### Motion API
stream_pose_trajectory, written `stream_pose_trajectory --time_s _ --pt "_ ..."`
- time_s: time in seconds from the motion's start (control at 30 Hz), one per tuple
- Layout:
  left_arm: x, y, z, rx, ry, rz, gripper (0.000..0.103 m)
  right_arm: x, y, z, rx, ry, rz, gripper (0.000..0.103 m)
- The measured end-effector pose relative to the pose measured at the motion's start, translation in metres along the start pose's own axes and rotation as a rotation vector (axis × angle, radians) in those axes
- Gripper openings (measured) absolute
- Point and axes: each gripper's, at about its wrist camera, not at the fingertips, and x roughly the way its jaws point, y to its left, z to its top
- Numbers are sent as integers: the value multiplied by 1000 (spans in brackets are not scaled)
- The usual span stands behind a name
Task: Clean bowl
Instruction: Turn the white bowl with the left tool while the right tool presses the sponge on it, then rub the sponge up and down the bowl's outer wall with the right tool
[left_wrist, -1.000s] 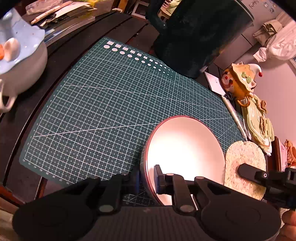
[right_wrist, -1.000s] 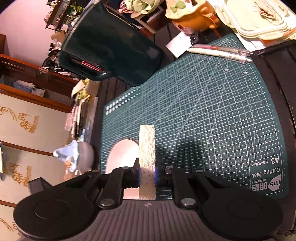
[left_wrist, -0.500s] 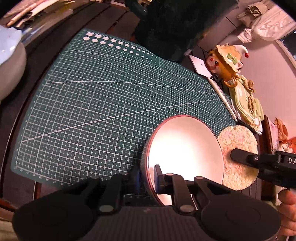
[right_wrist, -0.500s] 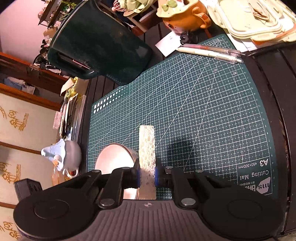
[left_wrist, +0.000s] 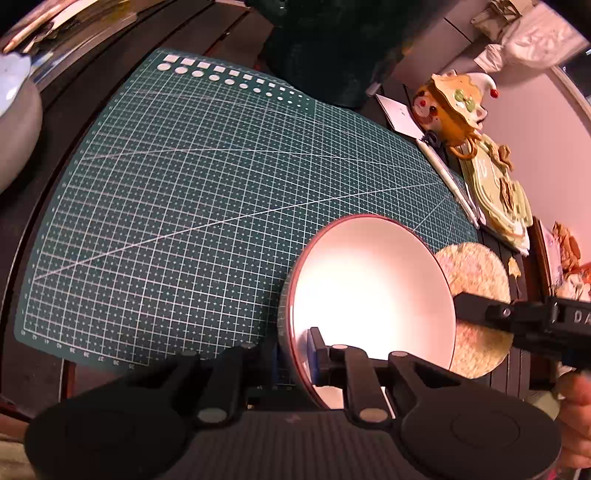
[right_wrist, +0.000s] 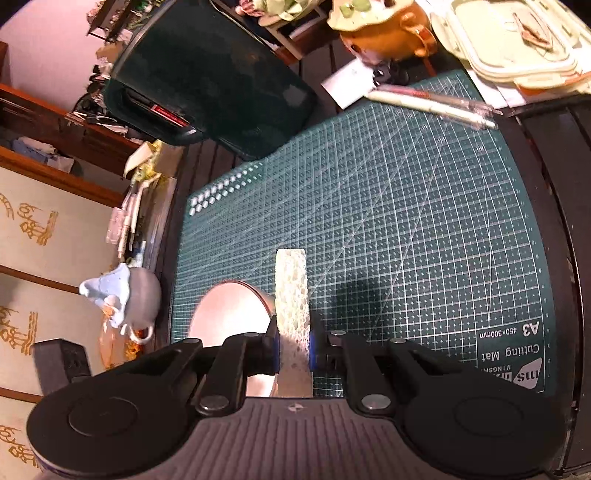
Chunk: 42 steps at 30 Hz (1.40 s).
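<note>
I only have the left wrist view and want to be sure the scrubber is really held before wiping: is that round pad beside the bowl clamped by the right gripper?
Observer: Yes. In the right wrist view the right gripper is shut on the sponge, seen edge-on, both blue pads pressing its sides.
Operator: Is the sponge touching the bowl?
Observer: From the right wrist view the bowl sits just left of the sponge; contact cannot be told.
Operator: What is printed on the cutting mat near you?
Observer: The cutting mat reads "A3" and "Cutting Mat" in its corner, at the right of that view.
</note>
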Motion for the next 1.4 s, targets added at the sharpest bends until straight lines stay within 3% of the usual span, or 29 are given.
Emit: stream_pose_trajectory --time_s 0.27,0.43,0.7,0.97,1.23,1.4 --pt "2 3 0 -18 3 -9 15 11 -13 2 76 45 18 13" --pt "4 2 0 -22 1 -11 15 -7 -5 5 58 -8 47 13" --pt "4 5 0 -41 3 -20 15 9 -9 3 80 35 7 13" --pt "4 7 0 -60 2 -29 14 -20 0 5 45 -42 49 13" --pt "3 10 -1 -71 1 -35 14 4 -8 1 77 29 12 13" --pt "3 10 -2 -75 2 -37 14 -15 -1 2 53 -27 43 13"
